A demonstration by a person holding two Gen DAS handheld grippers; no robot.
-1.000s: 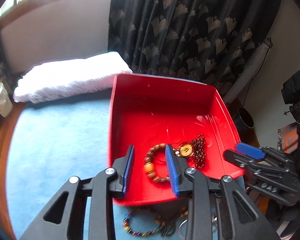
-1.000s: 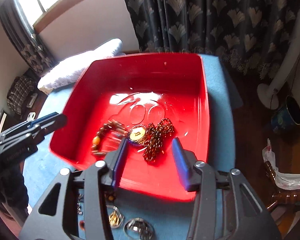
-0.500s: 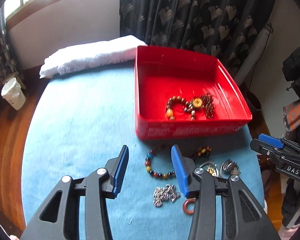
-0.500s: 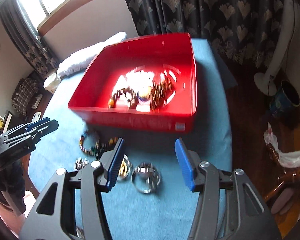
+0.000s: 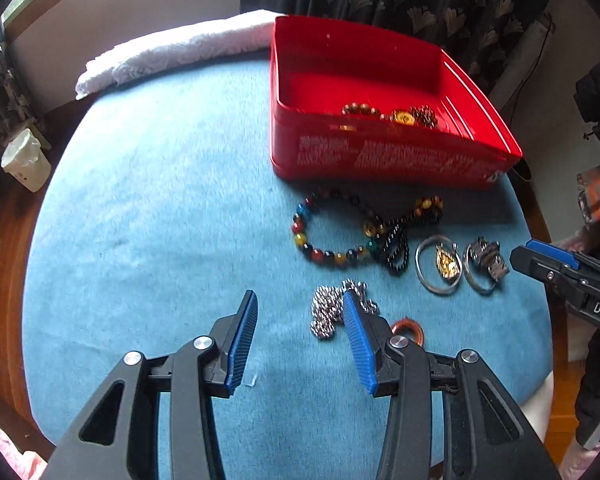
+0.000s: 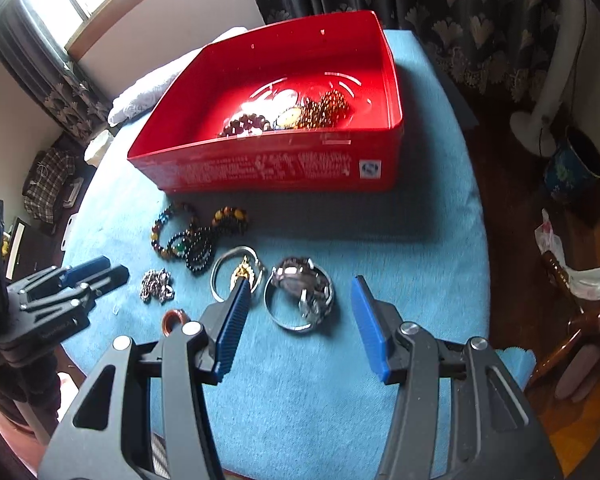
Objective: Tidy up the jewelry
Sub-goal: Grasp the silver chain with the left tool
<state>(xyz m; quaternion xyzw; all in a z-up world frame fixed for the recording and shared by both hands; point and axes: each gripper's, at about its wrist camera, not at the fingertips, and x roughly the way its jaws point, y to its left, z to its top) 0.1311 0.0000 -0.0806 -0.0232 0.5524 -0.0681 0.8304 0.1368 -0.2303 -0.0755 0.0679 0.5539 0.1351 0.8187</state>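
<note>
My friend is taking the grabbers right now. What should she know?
Left gripper: open, empty, above the cloth near the silver chain.
Right gripper: open, empty, over the bangle with the watch.
Done: two bead bracelets and a gold pendant lie in the red box.
Left on the blue cloth: colourful bracelet, black beads, other bangle, orange ring.
</note>
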